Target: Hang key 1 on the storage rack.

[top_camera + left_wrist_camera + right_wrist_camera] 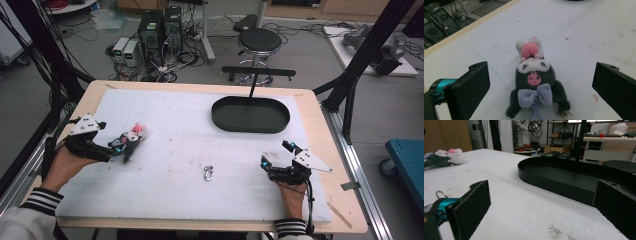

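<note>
left gripper (pixel 116 148) wide around plush toy (pixel 534 80); right gripper (pixel 276 156) wide, empty; metal clip (pixel 209 173) between; black tray (pixel 250 114) beyond.

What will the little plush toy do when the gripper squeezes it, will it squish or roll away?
The plush toy looks soft and fuzzy, so it will probably squish rather than break. It lies flat on the white mat with floppy-looking limbs, so it likely won't roll. The left hand-held gripper stands open around it and should hold its fuzz without much slipping.
</note>
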Demonstrator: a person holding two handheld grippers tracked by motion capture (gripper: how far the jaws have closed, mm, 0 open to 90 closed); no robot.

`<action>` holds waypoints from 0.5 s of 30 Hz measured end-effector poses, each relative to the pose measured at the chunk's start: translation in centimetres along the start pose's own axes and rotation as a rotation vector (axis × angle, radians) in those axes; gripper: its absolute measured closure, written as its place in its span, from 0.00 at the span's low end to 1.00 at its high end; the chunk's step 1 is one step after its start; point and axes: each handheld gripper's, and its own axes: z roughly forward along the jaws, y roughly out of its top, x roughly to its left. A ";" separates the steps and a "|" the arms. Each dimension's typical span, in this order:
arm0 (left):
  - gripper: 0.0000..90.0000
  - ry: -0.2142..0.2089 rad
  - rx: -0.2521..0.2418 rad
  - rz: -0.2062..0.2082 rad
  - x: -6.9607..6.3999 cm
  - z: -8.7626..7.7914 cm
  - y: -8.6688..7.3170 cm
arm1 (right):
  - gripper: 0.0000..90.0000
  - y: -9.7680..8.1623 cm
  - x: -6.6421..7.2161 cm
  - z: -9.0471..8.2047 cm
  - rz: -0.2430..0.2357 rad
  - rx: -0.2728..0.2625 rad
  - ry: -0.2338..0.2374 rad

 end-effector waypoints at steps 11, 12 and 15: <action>0.02 -0.009 0.151 0.000 0.4 2.0 1.7 | 0.01 0.0 0.0 0.0 -0.003 0.001 0.000; 0.02 -0.009 0.166 0.001 0.4 2.2 1.9 | 0.01 0.0 0.0 0.0 0.000 0.000 -0.001; 0.02 -0.004 0.197 0.005 0.4 2.8 2.2 | 0.01 0.0 0.0 0.0 0.006 0.001 0.002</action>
